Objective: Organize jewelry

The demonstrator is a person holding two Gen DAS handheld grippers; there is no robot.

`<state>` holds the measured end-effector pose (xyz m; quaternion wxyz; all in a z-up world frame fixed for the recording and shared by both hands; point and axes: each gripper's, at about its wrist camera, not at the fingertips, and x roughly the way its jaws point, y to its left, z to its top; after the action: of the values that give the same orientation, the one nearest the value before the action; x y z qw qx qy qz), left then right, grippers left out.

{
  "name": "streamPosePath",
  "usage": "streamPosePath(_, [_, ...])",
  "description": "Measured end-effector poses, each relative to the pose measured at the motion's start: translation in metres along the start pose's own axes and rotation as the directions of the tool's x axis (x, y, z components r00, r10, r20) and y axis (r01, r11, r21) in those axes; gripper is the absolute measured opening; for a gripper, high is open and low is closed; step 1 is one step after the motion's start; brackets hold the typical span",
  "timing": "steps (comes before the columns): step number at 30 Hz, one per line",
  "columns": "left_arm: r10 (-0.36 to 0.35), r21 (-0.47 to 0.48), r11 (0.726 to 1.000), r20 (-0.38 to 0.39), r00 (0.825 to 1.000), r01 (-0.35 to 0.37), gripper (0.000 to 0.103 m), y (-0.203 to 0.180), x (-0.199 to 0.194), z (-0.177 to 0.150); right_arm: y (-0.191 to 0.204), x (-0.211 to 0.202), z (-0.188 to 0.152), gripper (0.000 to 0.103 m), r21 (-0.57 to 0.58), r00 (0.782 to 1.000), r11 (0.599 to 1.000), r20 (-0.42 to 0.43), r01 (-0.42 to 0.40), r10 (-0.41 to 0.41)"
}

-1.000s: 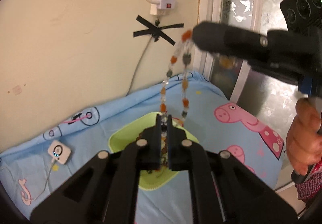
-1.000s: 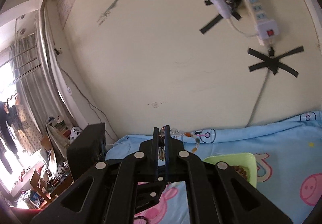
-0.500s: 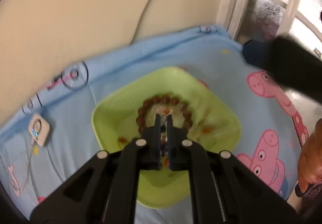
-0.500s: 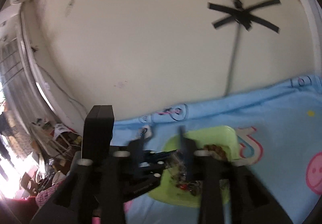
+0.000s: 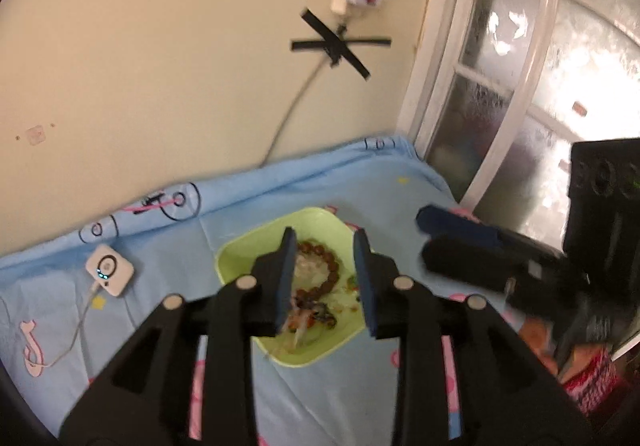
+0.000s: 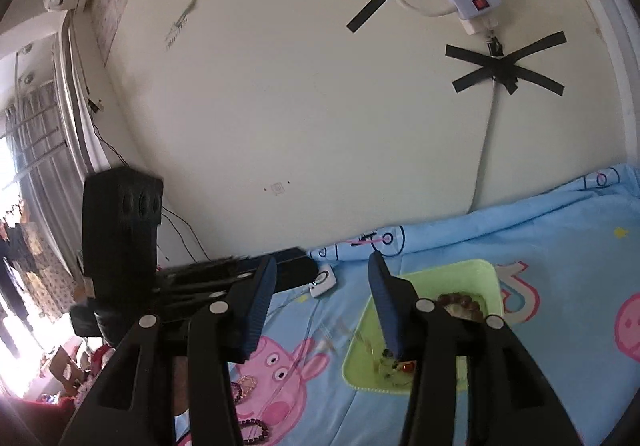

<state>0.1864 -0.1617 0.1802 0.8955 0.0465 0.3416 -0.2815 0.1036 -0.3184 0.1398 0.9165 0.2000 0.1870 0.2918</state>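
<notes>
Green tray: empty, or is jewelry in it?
Not empty: the green tray holds a brown bead bracelet and a mixed bead strand.

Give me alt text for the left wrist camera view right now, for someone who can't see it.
The left gripper, jaws opening, hangs over a green tray holding a brown bead bracelet and a multicolored bead necklace. The tray sits on a blue cartoon-print sheet, with the right gripper to its right.
</notes>
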Motion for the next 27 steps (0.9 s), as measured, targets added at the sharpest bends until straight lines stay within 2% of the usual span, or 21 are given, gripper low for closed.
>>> streamPosePath(2, [0.001, 0.016, 1.0, -0.028, 1.0, 0.0, 0.026, -0.007, 0.018, 0.001, -0.006, -0.004, -0.007, 0.023, 0.028, 0.996, 0.995, 0.012, 0.092, -0.092])
streamPosePath(6, [0.053, 0.014, 0.999, -0.12, 0.991, -0.052, 0.03, -0.004, 0.054, 0.001, -0.034, -0.027, -0.018, 0.024, 0.139, 0.997, 0.987, 0.01, 0.079, -0.081])
streamPosePath(8, [0.069, -0.007, 0.997, -0.157, 0.985, -0.071, 0.038, 0.0, 0.062, 0.002, -0.041, -0.044, -0.023, 0.024, 0.139, 0.994, 0.985, 0.027, 0.1, -0.105])
streamPosePath(9, [0.066, -0.022, 0.997, -0.156, 0.986, -0.07, 0.041, 0.002, 0.062, 0.003, -0.043, -0.049, -0.025, 0.024, 0.142, 0.993, 0.984, 0.032, 0.105, -0.111])
streamPosePath(13, [0.029, -0.058, 0.998, -0.112, 0.993, -0.035, 0.042, 0.006, 0.039, 0.003, -0.049, -0.055, -0.04, 0.024, 0.179, 0.997, 0.981, 0.024, 0.072, -0.077])
streamPosePath(15, [0.045, -0.047, 0.998, -0.078, 0.996, -0.048, 0.046, 0.007, 0.018, -0.001, -0.046, -0.042, -0.048, 0.023, 0.174, 0.999, 0.984, -0.018, 0.045, -0.042])
streamPosePath(16, [0.055, -0.049, 0.997, -0.061, 0.997, -0.058, 0.049, 0.01, 0.007, -0.005, -0.041, -0.031, -0.055, 0.023, 0.167, 0.998, 0.986, -0.068, 0.02, -0.008])
streamPosePath(18, [0.054, -0.074, 0.996, -0.033, 0.998, -0.056, 0.056, 0.02, -0.014, -0.017, -0.033, -0.004, -0.072, 0.023, 0.166, 0.983, 0.986, -0.176, -0.027, 0.057])
streamPosePath(19, [0.053, -0.089, 0.995, -0.021, 0.998, -0.054, 0.056, 0.026, -0.024, -0.026, -0.026, 0.015, -0.084, 0.023, 0.145, 0.966, 0.989, -0.249, -0.027, 0.063])
streamPosePath(21, [0.058, -0.112, 0.992, -0.012, 0.998, -0.059, 0.057, 0.036, -0.039, -0.044, -0.016, 0.053, -0.108, 0.023, 0.069, 0.933, 0.998, -0.359, 0.01, 0.016])
streamPosePath(23, [0.062, -0.142, 0.988, -0.011, 0.998, -0.063, 0.057, 0.047, -0.053, -0.07, -0.008, 0.08, -0.122, 0.023, 0.021, 0.911, 0.999, -0.412, 0.044, -0.031])
streamPosePath(26, [0.071, -0.163, 0.984, -0.022, 0.997, -0.074, 0.057, 0.059, -0.064, -0.102, 0.002, 0.106, -0.128, 0.023, -0.06, 0.913, 0.995, -0.397, 0.08, -0.098])
streamPosePath(27, [0.082, -0.167, 0.982, -0.031, 0.996, -0.087, 0.057, 0.063, -0.068, -0.117, 0.002, 0.112, -0.128, 0.023, -0.055, 0.912, 0.995, -0.396, 0.089, -0.104])
